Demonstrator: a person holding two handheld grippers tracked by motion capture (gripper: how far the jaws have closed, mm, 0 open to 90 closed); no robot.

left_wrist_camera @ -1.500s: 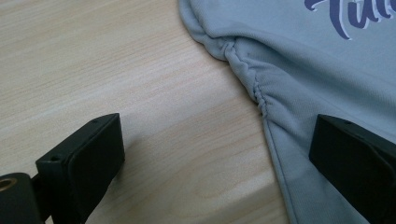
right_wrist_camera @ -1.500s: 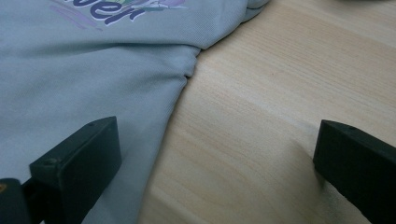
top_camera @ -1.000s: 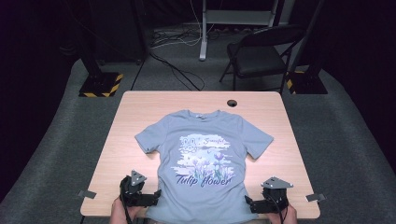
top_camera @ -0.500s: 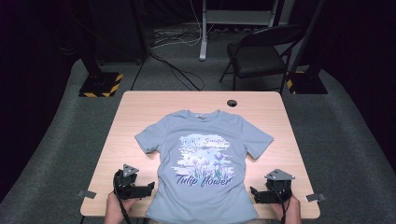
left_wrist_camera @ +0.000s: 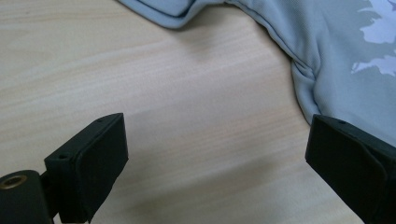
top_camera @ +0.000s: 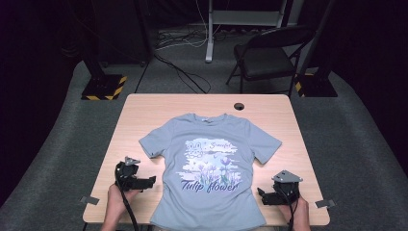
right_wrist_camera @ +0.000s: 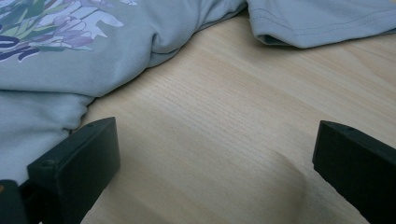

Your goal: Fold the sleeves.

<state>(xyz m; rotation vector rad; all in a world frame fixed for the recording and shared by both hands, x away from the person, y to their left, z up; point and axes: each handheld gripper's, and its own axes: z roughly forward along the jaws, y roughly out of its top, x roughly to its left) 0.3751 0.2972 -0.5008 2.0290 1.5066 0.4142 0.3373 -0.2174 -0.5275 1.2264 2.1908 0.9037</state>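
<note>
A light blue T-shirt (top_camera: 210, 168) with a flower print and the words "Tulip flower" lies flat, front up, on the wooden table (top_camera: 144, 110). Its hem hangs at the near edge. My left gripper (top_camera: 150, 181) rests on the table just left of the shirt's side, jaws wide open, nothing between them. In the left gripper view the shirt's side seam (left_wrist_camera: 303, 88) runs close to the right jaw. My right gripper (top_camera: 262, 196) sits just right of the shirt, open and empty. In the right gripper view the shirt body (right_wrist_camera: 70, 60) and a sleeve (right_wrist_camera: 322, 23) lie ahead.
A small dark round hole (top_camera: 239, 106) sits near the table's far edge. Behind the table stand a folding chair (top_camera: 269, 57), a stand base with yellow-black stripes (top_camera: 103, 86) and cables on the grey floor. Bare wood borders the shirt on both sides.
Both grippers have moved outward and slightly forward from the shirt's hem corners to either side of it. The shirt lies as before.
</note>
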